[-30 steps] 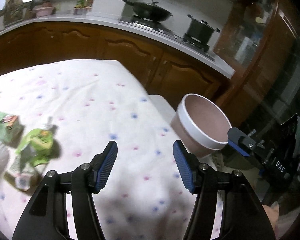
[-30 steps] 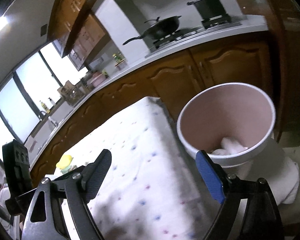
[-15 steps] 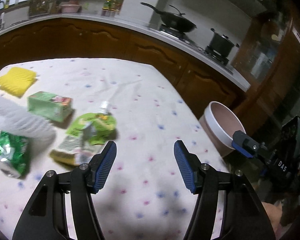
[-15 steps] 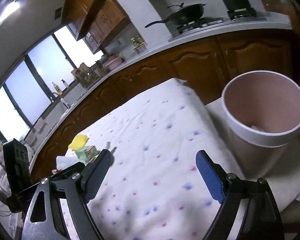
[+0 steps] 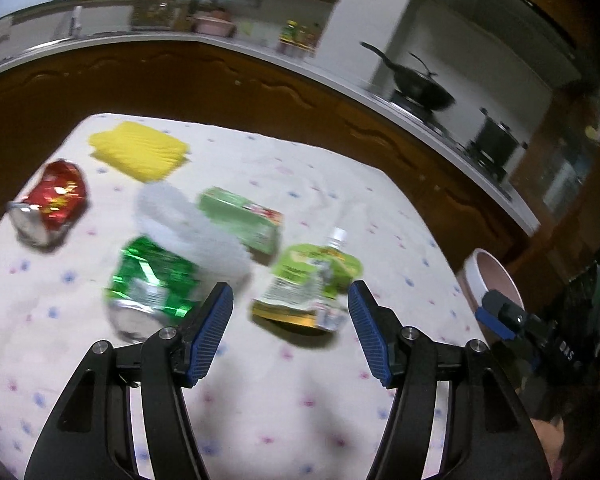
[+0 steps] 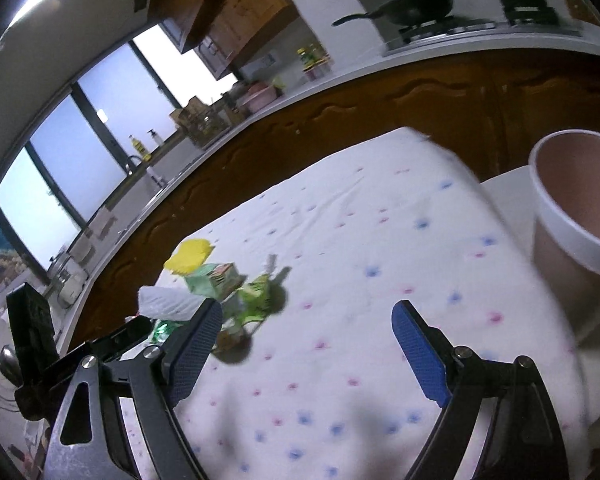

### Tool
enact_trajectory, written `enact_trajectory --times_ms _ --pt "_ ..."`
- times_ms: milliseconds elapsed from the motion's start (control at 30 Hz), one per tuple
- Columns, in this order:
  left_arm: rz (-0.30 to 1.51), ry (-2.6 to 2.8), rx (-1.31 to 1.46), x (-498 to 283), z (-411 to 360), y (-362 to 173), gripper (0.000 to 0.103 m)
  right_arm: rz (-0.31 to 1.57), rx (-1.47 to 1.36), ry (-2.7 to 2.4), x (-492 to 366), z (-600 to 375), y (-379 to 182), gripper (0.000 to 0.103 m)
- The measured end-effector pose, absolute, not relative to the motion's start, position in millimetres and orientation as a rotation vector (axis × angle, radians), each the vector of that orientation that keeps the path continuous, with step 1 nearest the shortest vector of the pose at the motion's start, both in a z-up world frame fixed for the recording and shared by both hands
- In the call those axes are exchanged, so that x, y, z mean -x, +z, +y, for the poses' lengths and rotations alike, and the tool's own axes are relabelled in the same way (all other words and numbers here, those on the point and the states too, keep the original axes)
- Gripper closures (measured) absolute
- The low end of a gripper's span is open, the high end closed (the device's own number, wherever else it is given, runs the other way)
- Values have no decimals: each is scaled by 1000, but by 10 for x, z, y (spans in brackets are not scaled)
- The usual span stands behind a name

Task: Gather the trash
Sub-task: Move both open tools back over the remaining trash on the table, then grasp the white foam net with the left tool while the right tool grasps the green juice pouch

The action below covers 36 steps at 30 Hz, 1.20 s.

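Trash lies on the dotted white tablecloth (image 5: pixel 284 420): a green drink pouch (image 5: pixel 312 280), a crushed green can (image 5: pixel 152 284), a white crumpled plastic piece (image 5: pixel 188 224), a green carton (image 5: pixel 240 220), a crushed red can (image 5: pixel 52 204) and a yellow sponge-like pad (image 5: pixel 140 152). My left gripper (image 5: pixel 290 312) is open and empty just in front of the pouch. My right gripper (image 6: pixel 304 332) is open and empty over the cloth, right of the pile (image 6: pixel 256 292). The pink bin with a white rim (image 6: pixel 576 208) stands off the table's right end; it also shows in the left wrist view (image 5: pixel 496 280).
A kitchen counter with brown cabinets (image 5: pixel 260 88) runs behind the table, with a wok (image 5: pixel 416 88) and a pot (image 5: pixel 496 140) on the stove. The table's right edge (image 6: pixel 476 184) drops off beside the bin.
Both grippers have swung left, away from the bin and toward the trash pile. The left gripper now faces the pouch and green can, which came into full view. Both stayed open.
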<state>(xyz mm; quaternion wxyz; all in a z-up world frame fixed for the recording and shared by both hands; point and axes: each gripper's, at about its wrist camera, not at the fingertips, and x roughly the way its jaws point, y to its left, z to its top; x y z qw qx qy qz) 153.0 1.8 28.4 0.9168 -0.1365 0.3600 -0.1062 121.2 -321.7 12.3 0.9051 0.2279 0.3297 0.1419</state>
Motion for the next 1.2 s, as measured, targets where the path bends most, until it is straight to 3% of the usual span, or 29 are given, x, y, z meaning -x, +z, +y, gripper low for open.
enact_trajectory --times_ms 567,667,733,933,1000,1033,1067,1200 --pt "724 -105 326 -1792 624 281 42 763 -402 386 -1593 -2204 -6 16" --pt "728 -110 314 -1893 630 283 42 775 -350 367 -1703 -2010 -30 30" --pt "731 -103 294 -1966 616 266 42 804 -325 349 -1810 -1896 -87 46" --pt "774 -94 258 -2188 584 118 42 887 -252 289 -1959 -1777 -338 66" --pt "795 -108 256 -2244 580 53 56 878 -247 297 -1940 -1822 -362 68" --pt "814 -120 253 -2274 572 19 74 873 -236 296 -1924 -1846 -355 73" --pt "819 -122 246 -2286 563 4 83 872 -231 295 -1916 -1869 -350 72" --pt "802 -140 227 -2247 522 42 92 864 -246 309 -1870 -2014 -344 73"
